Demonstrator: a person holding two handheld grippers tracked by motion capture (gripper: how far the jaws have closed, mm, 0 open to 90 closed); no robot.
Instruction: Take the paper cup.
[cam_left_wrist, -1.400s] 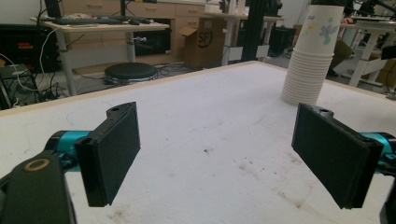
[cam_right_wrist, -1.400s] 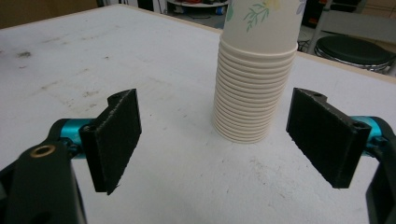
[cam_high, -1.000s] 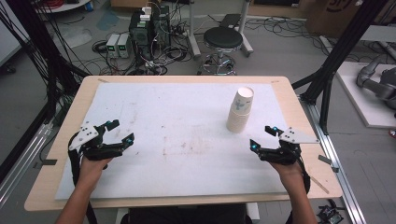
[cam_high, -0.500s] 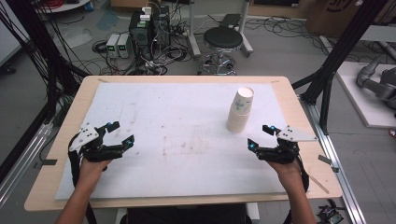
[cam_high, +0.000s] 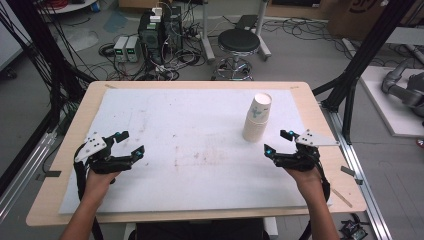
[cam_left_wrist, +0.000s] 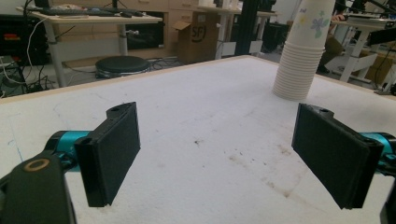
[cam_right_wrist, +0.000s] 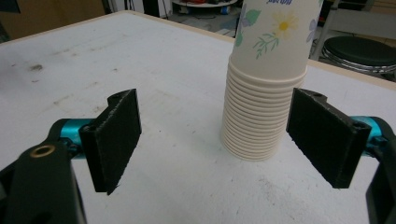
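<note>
A stack of paper cups (cam_high: 257, 117) with a flower print stands upside down on the white mat (cam_high: 200, 125), right of centre. My right gripper (cam_high: 278, 141) is open just to the right of the stack's base, a short way from it. In the right gripper view the cup stack (cam_right_wrist: 264, 88) rises just beyond the gap between the jaws, untouched. My left gripper (cam_high: 130, 143) rests open near the mat's left side with nothing between its jaws. The left gripper view has the cup stack (cam_left_wrist: 302, 56) far off at the upper right.
The mat covers most of a wooden table (cam_high: 65, 150). A round black stool (cam_high: 239, 42) and electronic boxes with cables (cam_high: 155, 30) stand on the floor beyond the far edge. Black frame posts (cam_high: 360, 65) rise at the table's right.
My right gripper has shifted slightly left, toward the base of the cup stack. The left gripper has hardly moved.
</note>
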